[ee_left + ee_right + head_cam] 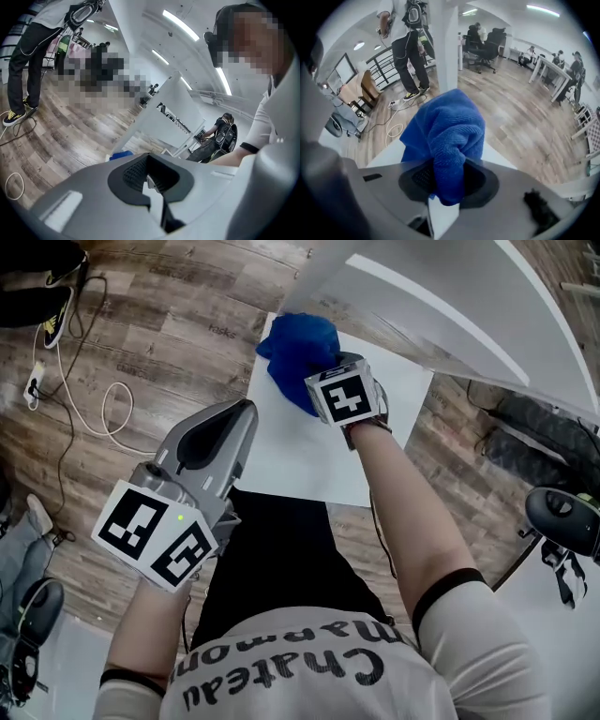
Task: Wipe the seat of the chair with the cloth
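1. My right gripper (448, 186): jaws clamped on a fold of the blue terry cloth (445, 136). The fold is bunched between the black pads and the rest spills forward. Only the right gripper view shows this pinch. The head view gives just the marker cube and my forearm, with the cloth ahead of them.

2. Blue terry cloth: it lies on the white chair seat (309, 451), at the seat's far left corner, close under the backrest (441, 306). The head view shows this placing whole. The left gripper view catches no more than a blue sliver past its own grey housing.

3. My left gripper (242, 418): it is held above the seat's near left edge, well apart from the cloth. Its own view shows the jaws brought together with nothing between them. The head view shows only the grey top of the housing.

4. Wood floor (141, 334): it surrounds the chair. A white cable (105, 409) lies looped on it at the left of the head view.

5. Background, right gripper view only: a standing person in dark trousers (408, 47) and black office chairs (486, 44) beyond
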`<state>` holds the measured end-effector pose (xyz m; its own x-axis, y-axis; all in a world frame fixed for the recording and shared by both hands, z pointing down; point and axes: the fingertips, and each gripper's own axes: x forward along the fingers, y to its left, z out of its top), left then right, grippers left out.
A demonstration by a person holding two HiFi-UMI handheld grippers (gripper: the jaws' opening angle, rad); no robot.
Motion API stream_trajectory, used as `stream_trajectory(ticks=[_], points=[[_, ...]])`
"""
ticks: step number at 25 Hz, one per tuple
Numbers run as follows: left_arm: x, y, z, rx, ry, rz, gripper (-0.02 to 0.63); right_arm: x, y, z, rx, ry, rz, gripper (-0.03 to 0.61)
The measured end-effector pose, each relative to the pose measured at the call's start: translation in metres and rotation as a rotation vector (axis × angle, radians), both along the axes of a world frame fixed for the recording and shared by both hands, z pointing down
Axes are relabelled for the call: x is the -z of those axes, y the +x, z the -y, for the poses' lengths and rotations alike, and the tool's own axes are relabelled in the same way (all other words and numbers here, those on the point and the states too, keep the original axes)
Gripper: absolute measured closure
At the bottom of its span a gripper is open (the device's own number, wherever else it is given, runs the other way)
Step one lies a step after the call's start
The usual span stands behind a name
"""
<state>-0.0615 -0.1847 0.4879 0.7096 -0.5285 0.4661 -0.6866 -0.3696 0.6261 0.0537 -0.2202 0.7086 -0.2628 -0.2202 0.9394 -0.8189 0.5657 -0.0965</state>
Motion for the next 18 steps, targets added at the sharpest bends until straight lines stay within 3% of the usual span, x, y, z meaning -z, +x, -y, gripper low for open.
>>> stream_trajectory(ticks=[11, 18], points=[[0.003, 0.081, -0.026, -0.073, -0.001, -0.002, 0.607, -0.003, 0.168, -0.027, -0.240, 0.001, -0.081, 0.463], [-0.006, 0.133, -0.056, -0.187, -0.040, -0.017, 0.607, -0.002, 0.240, -0.048, -0.373, 0.011, -0.103, 0.463]])
